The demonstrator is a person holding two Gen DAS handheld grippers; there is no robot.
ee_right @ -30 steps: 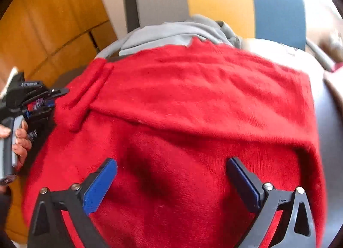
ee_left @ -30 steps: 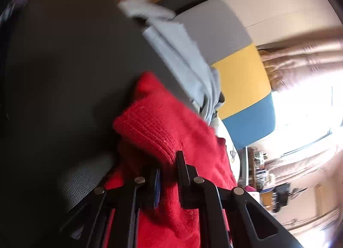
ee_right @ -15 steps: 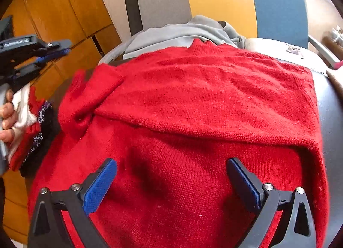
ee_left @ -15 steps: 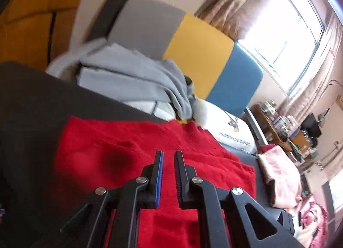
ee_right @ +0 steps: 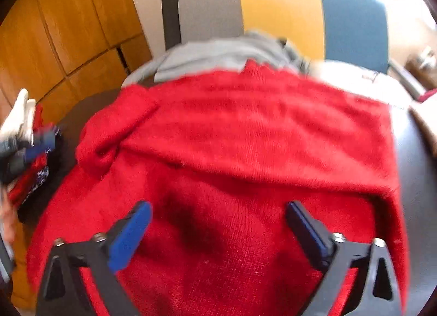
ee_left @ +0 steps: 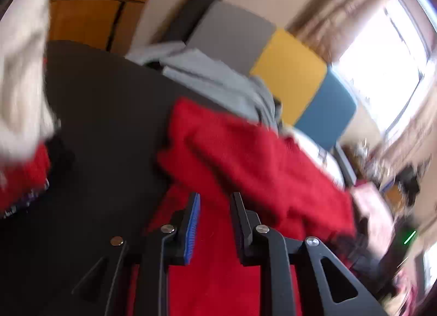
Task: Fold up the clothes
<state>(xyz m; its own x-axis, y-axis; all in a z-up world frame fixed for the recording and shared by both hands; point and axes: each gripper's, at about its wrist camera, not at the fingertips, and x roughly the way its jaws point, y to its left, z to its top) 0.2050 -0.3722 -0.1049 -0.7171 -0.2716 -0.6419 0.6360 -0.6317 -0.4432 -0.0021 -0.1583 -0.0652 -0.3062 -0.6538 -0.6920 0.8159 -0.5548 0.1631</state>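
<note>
Right wrist view showed the red sweater (ee_right: 245, 138) spread on the dark counter (ee_right: 418, 166), one sleeve folded across its top. The right gripper (ee_right: 218, 223) hovered over it, jaws wide but closing, gripping nothing. The left gripper (ee_left: 214, 220), jaws opening and empty, was above the sweater's left edge. Likely risk: closing jaws could pinch both layers and drag the fold crooked.

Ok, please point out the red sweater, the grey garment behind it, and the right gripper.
red sweater (ee_right: 245, 130), right wrist view, on its folded upper layer
grey garment (ee_right: 213, 59), right wrist view, on its flat middle
right gripper (ee_right: 218, 228), right wrist view, midway between fingertips
</note>
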